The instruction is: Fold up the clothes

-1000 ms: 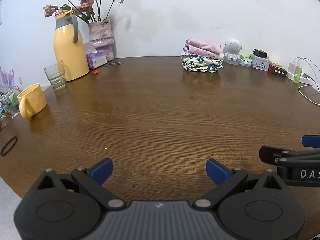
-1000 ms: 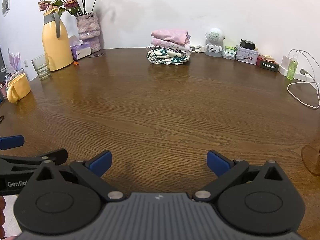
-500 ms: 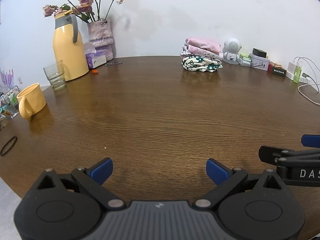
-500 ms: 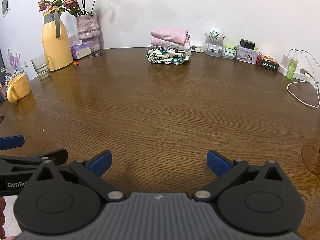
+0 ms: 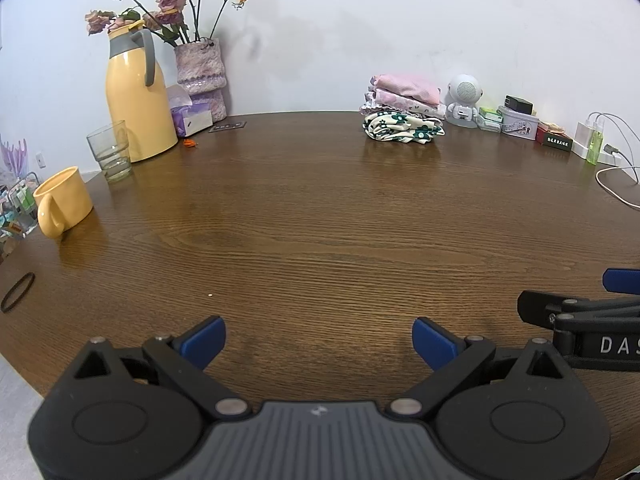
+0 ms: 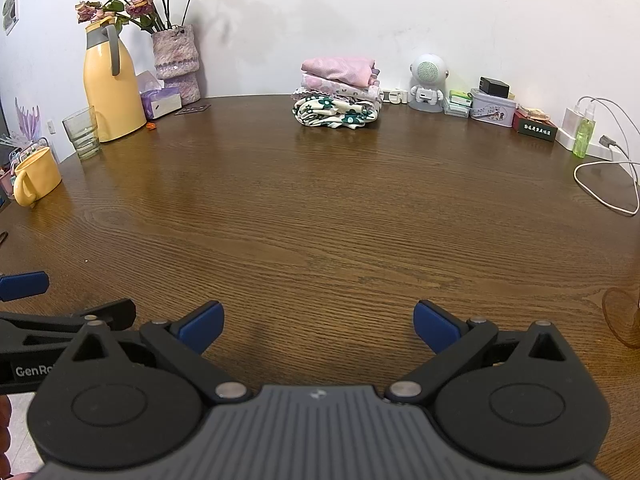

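Note:
A stack of folded clothes (image 5: 403,110) (image 6: 338,94) rests at the far edge of the round wooden table (image 5: 320,208), pink pieces on top and a white one with green flowers at the bottom. My left gripper (image 5: 319,340) hovers open over the near table edge, nothing between its blue pads. My right gripper (image 6: 318,324) is open too, just to the right of the left one, also empty. Each gripper shows at the side of the other's view. Both are far from the stack.
At the left stand a yellow jug (image 5: 136,96), a glass (image 5: 110,150), a yellow mug (image 5: 64,202), a flower vase (image 5: 200,76) and a hair band (image 5: 18,292). At the right back are a small robot figure (image 6: 428,82), tins, a green bottle (image 6: 582,136) and a white cable (image 6: 608,184).

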### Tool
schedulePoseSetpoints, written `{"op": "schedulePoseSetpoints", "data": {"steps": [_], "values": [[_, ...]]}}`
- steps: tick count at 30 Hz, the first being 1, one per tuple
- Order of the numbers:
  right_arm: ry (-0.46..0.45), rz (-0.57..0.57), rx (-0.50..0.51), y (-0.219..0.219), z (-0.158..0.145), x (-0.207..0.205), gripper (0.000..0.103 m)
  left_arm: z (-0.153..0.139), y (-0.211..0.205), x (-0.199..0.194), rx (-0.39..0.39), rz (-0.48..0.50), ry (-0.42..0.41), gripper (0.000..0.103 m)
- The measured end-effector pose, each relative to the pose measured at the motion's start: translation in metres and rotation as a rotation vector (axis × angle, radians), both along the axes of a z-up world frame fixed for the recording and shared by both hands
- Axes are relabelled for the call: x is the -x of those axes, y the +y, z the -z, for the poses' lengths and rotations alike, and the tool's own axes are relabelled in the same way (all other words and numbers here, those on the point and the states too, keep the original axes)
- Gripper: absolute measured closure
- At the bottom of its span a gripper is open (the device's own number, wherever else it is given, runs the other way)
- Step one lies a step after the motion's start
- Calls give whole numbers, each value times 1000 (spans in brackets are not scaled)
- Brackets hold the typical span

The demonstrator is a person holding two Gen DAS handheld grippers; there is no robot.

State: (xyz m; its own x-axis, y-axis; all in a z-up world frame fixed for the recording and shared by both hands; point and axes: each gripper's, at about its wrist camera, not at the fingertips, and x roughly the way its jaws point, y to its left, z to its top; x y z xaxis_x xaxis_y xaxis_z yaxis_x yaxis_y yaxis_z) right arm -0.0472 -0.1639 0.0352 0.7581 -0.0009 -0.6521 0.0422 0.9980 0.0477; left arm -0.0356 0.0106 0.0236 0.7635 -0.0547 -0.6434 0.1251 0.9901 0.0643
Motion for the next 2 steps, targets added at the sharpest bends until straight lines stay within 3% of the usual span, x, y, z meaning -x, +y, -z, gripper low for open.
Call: {"op": "schedulePoseSetpoints", "data": {"steps": [2], "values": [[0,-1,0,0,0,0,0,0,0,0,-2,1,0,3]]}}
